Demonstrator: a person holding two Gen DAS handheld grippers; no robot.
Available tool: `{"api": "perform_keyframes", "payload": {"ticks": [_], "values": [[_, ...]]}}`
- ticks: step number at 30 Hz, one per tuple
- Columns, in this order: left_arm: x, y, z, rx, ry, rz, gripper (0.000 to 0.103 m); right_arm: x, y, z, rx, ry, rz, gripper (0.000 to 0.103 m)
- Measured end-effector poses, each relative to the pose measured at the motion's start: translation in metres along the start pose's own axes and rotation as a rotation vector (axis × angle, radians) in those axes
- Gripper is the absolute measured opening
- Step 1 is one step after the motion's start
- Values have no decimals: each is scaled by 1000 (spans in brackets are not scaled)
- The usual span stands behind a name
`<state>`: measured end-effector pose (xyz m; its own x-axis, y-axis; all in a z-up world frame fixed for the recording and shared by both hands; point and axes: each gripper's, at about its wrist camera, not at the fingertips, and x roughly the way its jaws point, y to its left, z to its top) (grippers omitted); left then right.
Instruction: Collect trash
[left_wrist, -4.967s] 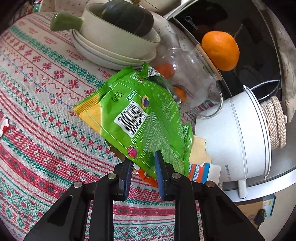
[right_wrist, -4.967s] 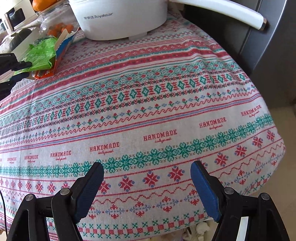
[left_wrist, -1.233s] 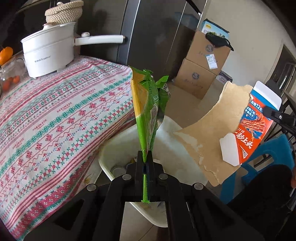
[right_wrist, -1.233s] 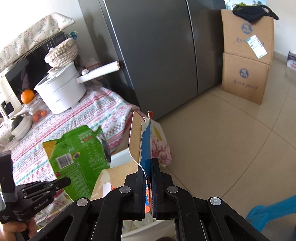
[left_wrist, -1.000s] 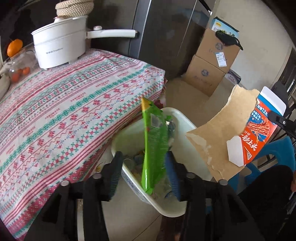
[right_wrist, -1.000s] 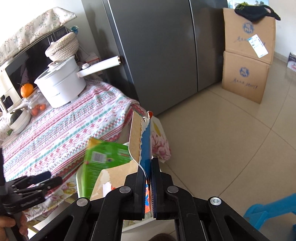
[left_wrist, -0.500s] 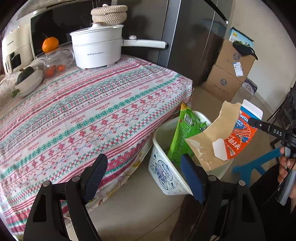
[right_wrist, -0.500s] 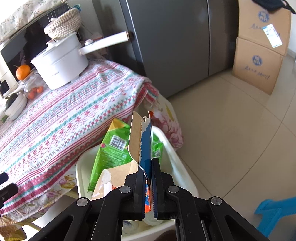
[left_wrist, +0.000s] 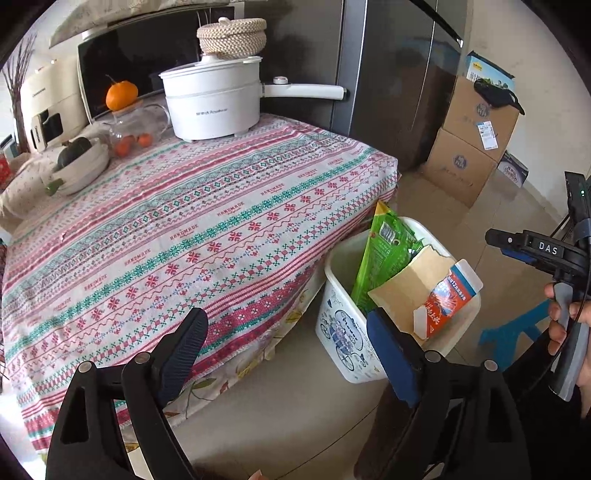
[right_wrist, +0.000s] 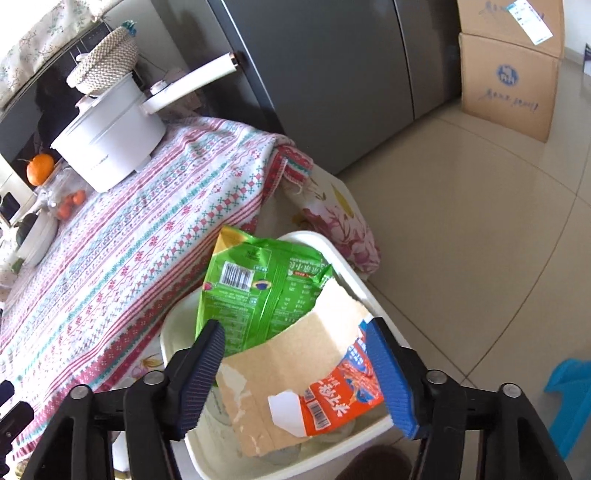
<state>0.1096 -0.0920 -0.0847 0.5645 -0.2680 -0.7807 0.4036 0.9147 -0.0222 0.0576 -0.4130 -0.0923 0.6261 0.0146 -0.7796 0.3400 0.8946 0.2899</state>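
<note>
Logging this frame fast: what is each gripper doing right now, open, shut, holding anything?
Left gripper: open, holding nothing.
Right gripper: open, holding nothing; the torn carton lies in the bin below it.

You have 1 white bin holding 2 pieces of trash: 1 green snack bag and 1 torn orange carton. On the table you can count 1 white pot, 1 large orange, 1 glass jar (a few small fruits inside, too blurred to count) and 2 stacked cardboard boxes beyond.
</note>
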Motion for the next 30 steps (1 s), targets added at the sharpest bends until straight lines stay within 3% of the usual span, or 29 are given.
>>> {"api": "perform_keyframes", "payload": {"ticks": [7,10,13,17,21,30], "values": [[-14,-8,-11,-35,21,76,98,-22,20,-27,-85,15,-48,79],[-27,-12,-18,-35,12,117,98,-41,28,-47,-82,27,-42,96],[-46,-16,-24,-42,-14,143,98,-66,36,-69,-107,-6,-43,103],[-69,-19,-29,-64,-34,135,99,-93,56,-80,-227,-69,-166,103],[-89,-24,-31,-75,-73,136,99,-113,67,-79,-245,-148,-160,103],[-108,-33,-34,-67,-111,116,99,-129,87,-78,-296,-225,-186,103]]}}
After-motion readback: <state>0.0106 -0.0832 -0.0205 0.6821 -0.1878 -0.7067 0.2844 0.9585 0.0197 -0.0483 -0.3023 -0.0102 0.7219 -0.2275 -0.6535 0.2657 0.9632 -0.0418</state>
